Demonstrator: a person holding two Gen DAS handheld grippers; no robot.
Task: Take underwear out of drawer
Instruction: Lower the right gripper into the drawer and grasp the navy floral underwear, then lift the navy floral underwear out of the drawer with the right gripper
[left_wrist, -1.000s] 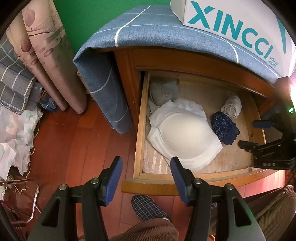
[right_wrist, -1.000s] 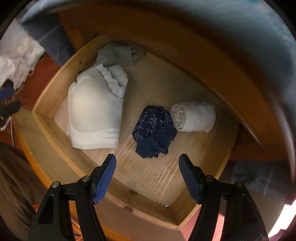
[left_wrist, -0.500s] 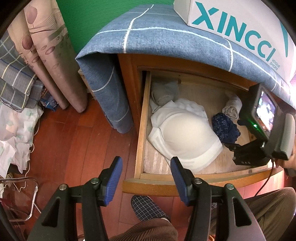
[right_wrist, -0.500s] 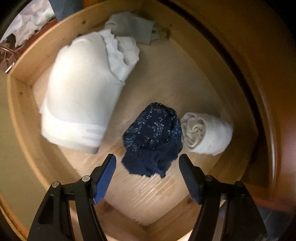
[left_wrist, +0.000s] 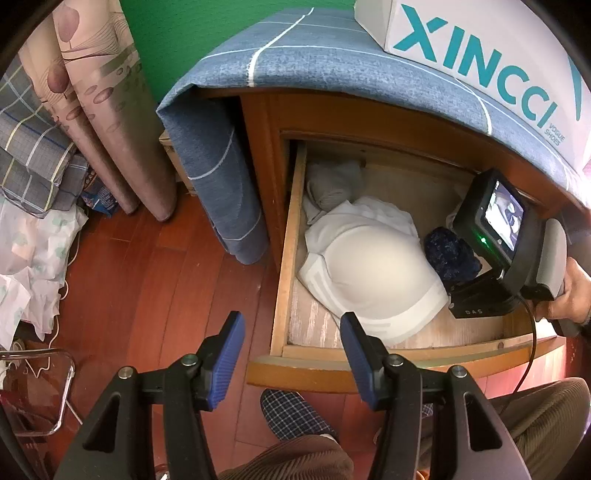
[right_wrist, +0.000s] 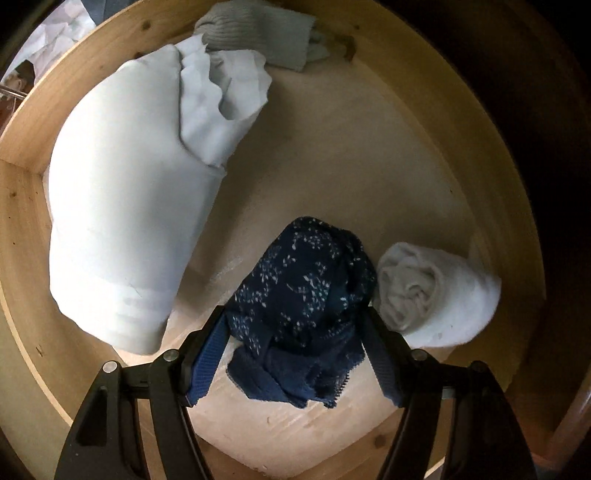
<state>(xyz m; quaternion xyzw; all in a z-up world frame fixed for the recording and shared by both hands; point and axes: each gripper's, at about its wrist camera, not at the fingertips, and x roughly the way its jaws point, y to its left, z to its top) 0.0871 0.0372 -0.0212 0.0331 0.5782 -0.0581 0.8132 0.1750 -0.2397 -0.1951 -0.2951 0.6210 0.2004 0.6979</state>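
Observation:
The wooden drawer (left_wrist: 288, 258) stands pulled out. A crumpled navy underwear with pale specks (right_wrist: 306, 295) lies at its front right, beside a rolled white cloth (right_wrist: 436, 295). My right gripper (right_wrist: 293, 325) points straight down into the drawer, open, with one blue pad on each side of the navy underwear; the fabric fills the gap without being squeezed. In the left wrist view the right gripper's body with its small screen (left_wrist: 506, 229) hides part of the navy underwear (left_wrist: 448, 256). My left gripper (left_wrist: 291, 332) hangs open and empty above the drawer's front left corner.
A white padded bra (right_wrist: 122, 229) fills the drawer's left half, with a grey sock (right_wrist: 258, 33) at the back. A blue checked cloth (left_wrist: 295, 55) and a white shoe box (left_wrist: 480, 55) cover the cabinet top. A person's checked slipper (left_wrist: 295, 413) stands on the red floor; curtains (left_wrist: 103, 110) hang left.
My right gripper has sunk into the drawer and rolled a little, and its fingers now straddle the navy underwear. The left gripper has stayed where it was.

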